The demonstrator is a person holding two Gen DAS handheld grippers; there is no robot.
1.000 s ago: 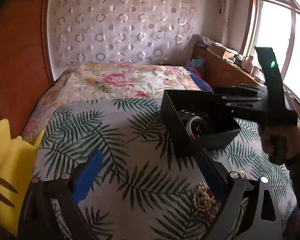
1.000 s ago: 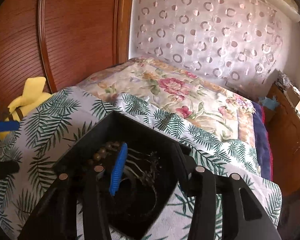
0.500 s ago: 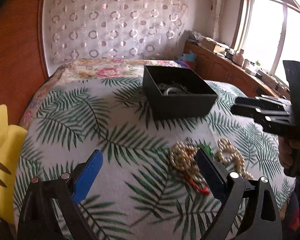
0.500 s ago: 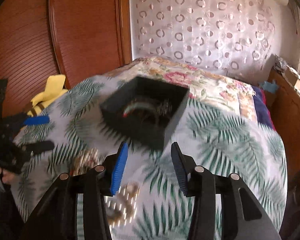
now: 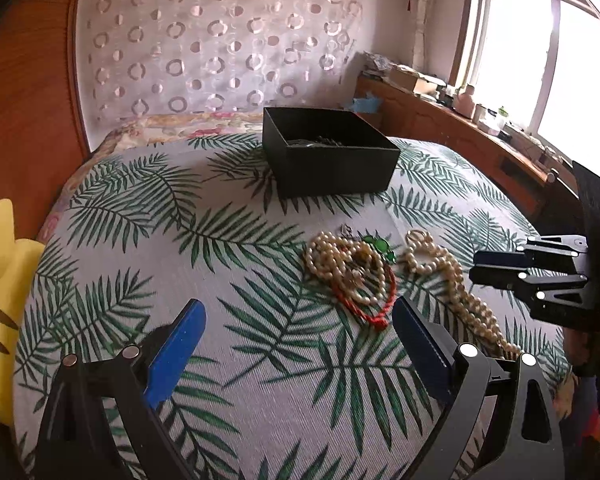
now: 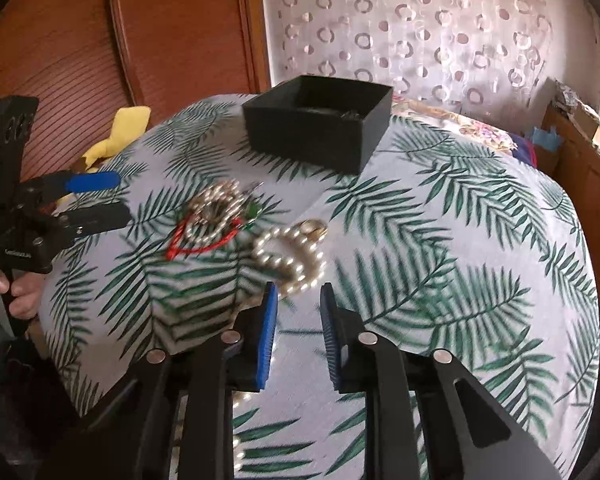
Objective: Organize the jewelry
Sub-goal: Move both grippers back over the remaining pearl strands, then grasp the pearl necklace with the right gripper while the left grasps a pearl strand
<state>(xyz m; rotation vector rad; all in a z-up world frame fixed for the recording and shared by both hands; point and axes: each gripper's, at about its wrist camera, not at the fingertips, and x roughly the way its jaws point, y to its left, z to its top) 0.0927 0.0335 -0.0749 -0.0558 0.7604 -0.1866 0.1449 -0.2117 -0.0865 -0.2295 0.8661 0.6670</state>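
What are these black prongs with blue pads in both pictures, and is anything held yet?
No robot: a person holds tongs in each hand, each with a camera looking along its two fingers. One picture is from the left tongs, the other from the right tongs. On the leafy bedspread lie a black box with some jewelry inside, a bead pile with red cord and green stone, and a pearl strand. The left tongs stand wide open, empty. The right tongs are closing, the pearl strand's end between their tips; no firm pinch shows yet.
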